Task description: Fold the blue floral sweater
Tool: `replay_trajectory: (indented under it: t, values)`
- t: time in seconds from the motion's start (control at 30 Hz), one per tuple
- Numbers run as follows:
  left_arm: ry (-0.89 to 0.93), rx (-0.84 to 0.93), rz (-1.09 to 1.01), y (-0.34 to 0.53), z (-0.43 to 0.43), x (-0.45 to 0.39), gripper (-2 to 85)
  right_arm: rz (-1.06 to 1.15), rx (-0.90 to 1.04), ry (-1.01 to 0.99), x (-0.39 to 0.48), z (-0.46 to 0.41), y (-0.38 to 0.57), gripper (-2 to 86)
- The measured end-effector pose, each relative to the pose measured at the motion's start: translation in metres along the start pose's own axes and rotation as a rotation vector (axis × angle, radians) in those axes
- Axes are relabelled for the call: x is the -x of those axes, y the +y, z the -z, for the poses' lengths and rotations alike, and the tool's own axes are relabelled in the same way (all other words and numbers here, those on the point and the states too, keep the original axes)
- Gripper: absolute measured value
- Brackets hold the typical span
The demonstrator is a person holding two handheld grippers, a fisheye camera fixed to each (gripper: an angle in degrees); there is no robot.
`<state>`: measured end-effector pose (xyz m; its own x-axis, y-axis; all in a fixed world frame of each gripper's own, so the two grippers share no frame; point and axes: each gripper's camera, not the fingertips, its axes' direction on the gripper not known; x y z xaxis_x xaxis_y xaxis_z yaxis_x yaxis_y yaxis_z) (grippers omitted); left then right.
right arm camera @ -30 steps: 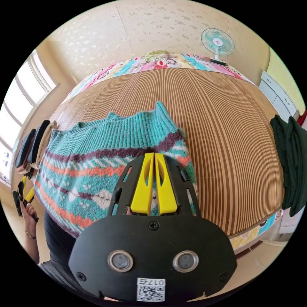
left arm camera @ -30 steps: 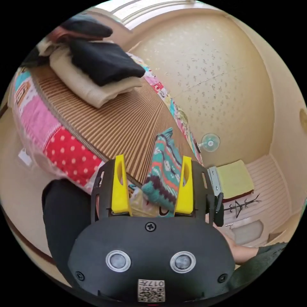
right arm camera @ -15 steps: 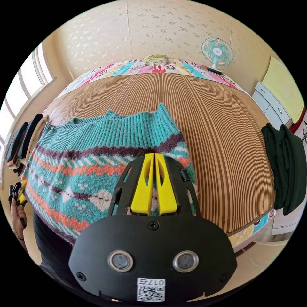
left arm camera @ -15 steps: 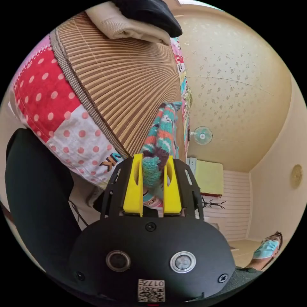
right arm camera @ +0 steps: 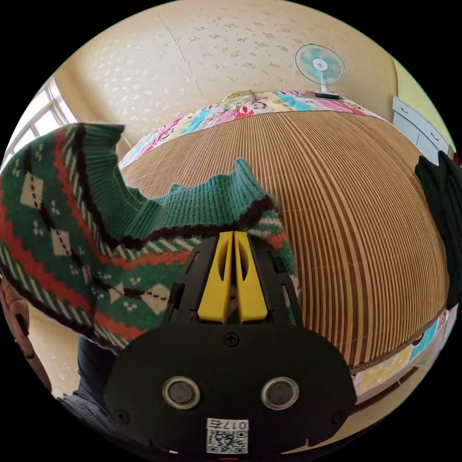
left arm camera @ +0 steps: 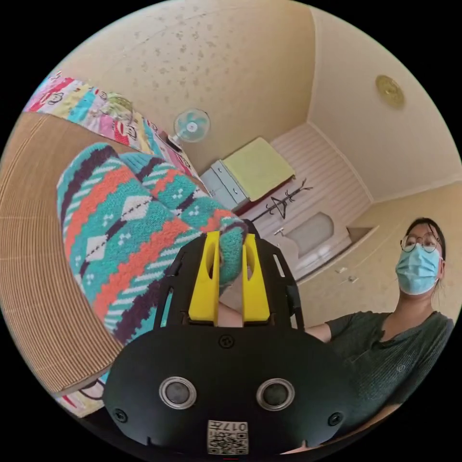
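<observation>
Fingers [left arm camera: 206, 279] of the left gripper [left arm camera: 229, 276] are clamped on a bunched edge of the patterned sweater [left arm camera: 125, 231], yellow pads pressing the teal knit from both sides, and that end is lifted off the bed. Underneath spreads the bed [right arm camera: 409, 356] with its striped bamboo mat [right arm camera: 351, 202], the biggest thing in the right gripper view. On it lies the sweater's other part, ribbed hem bunched just past the right gripper [right arm camera: 233, 276], whose fingers are pressed together with knit showing between them low down. At the left of that view the raised end hangs in the air. Dark folded clothes [right arm camera: 442, 226] sit at the mat's right edge. Beyond the bed stands a small fan [right arm camera: 319, 65].
</observation>
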<state>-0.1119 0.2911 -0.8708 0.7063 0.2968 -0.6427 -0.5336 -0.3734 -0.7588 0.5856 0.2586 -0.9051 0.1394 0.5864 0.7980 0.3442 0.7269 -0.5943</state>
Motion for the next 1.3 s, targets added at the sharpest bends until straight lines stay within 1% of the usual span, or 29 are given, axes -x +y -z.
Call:
replay_trajectory:
  t: [0.03,0.07,0.13,0.2,0.27,0.3,0.37,0.4,0.43,0.47,0.5,0.53,0.57,0.6,0.67,0.7,0.8,0.83,0.87,0.9,0.93,0.97,1.0,1.03,1.1,1.13,1.2,1.27,1.3]
  values:
    - [-0.037,0.07,-0.016,0.005,-0.039,0.0,7.6,-0.018,-0.011,-0.036,-0.009,0.007,-0.001,0.6]
    - [-0.051,0.102,-0.011,0.009,-0.056,0.001,7.7,-0.034,-0.022,-0.073,-0.019,0.014,-0.001,0.7]
    - [-0.062,0.224,0.037,0.033,-0.11,0.013,8.0,-0.064,-0.027,-0.147,-0.035,0.025,-0.003,1.1]
    - [-0.048,0.261,0.048,0.055,-0.123,0.019,8.6,-0.142,-0.058,-0.232,-0.062,0.043,0.001,1.6]
    - [-0.015,0.238,0.061,0.072,-0.11,0.024,9.7,-0.269,-0.117,-0.419,-0.106,0.07,0.018,2.3]
    - [0.022,0.217,0.071,0.082,-0.095,0.028,10.6,-0.292,-0.123,-0.478,-0.116,0.076,0.022,2.5]
    - [0.085,0.173,0.078,0.096,-0.067,0.033,11.8,-0.353,-0.14,-0.712,-0.15,0.098,0.041,5.2]
    - [0.107,0.15,0.077,0.105,-0.049,0.035,12.2,-0.36,-0.141,-0.769,-0.156,0.104,0.046,6.7]
    - [0.104,0.152,0.075,0.114,-0.033,0.037,12.1,-0.364,-0.14,-0.872,-0.164,0.114,0.053,11.4]
    - [0.09,0.164,0.077,0.118,-0.026,0.038,11.8,-0.345,-0.129,-0.974,-0.167,0.122,0.056,17.9]
    - [0.052,0.193,0.083,0.127,-0.015,0.039,11.3,-0.343,-0.113,-1.017,-0.167,0.124,0.056,19.2]
    - [0.026,0.206,0.084,0.135,-0.005,0.04,11.4,-0.333,-0.067,-1.08,-0.163,0.129,0.053,21.8]
    - [0.015,0.204,0.085,0.14,0.001,0.041,11.5,-0.305,-0.01,-1.103,-0.152,0.134,0.046,22.5]
    - [-0.007,0.193,0.093,0.148,0.014,0.043,11.9,-0.288,0.025,-1.092,-0.145,0.136,0.041,22.9]
    - [-0.029,0.181,0.12,0.16,0.03,0.049,12.5,-0.19,0.17,-0.957,-0.11,0.141,0.014,23.2]
    - [-0.024,0.177,0.154,0.166,0.039,0.056,12.9,-0.169,0.202,-0.937,-0.1,0.141,0.006,23.2]
    - [0.013,0.16,0.207,0.18,0.063,0.07,13.6,-0.042,0.399,-0.83,-0.045,0.14,-0.033,19.1]
    - [0.006,0.153,0.212,0.183,0.075,0.073,13.6,0.05,0.517,-0.666,-0.015,0.139,-0.049,15.7]
    - [-0.002,0.148,0.215,0.184,0.083,0.075,13.6,0.164,0.582,-0.458,0.02,0.145,-0.064,11.3]
    - [-0.019,0.129,0.216,0.185,0.099,0.077,13.5,0.23,0.583,-0.386,0.039,0.153,-0.069,9.1]
    - [-0.026,0.105,0.204,0.185,0.118,0.079,13.1,0.357,0.541,-0.296,0.076,0.177,-0.077,7.8]
    - [-0.027,0.092,0.196,0.184,0.128,0.079,12.8,0.457,0.459,-0.269,0.105,0.21,-0.081,6.9]
    - [-0.03,0.067,0.185,0.183,0.148,0.081,12.0,0.493,0.406,-0.275,0.115,0.229,-0.082,6.7]
    - [-0.039,0.042,0.184,0.181,0.168,0.084,11.2,0.531,0.303,-0.305,0.124,0.264,-0.079,6.3]
    - [-0.064,0.009,0.19,0.178,0.196,0.089,11.2,0.498,0.197,-0.333,0.11,0.302,-0.068,6.2]
    - [-0.081,-0.006,0.2,0.176,0.211,0.094,11.4,0.422,0.138,-0.343,0.082,0.317,-0.057,6.3]
    - [-0.095,-0.019,0.232,0.173,0.226,0.106,12.3,0.245,0.083,-0.37,0.019,0.321,-0.035,6.6]
    - [-0.083,-0.016,0.272,0.166,0.229,0.124,14.7,-0.047,0.034,-0.432,-0.08,0.299,0.003,7.1]
    - [-0.071,-0.004,0.296,0.16,0.224,0.138,16.5,-0.114,0.03,-0.43,-0.102,0.29,0.014,7.3]
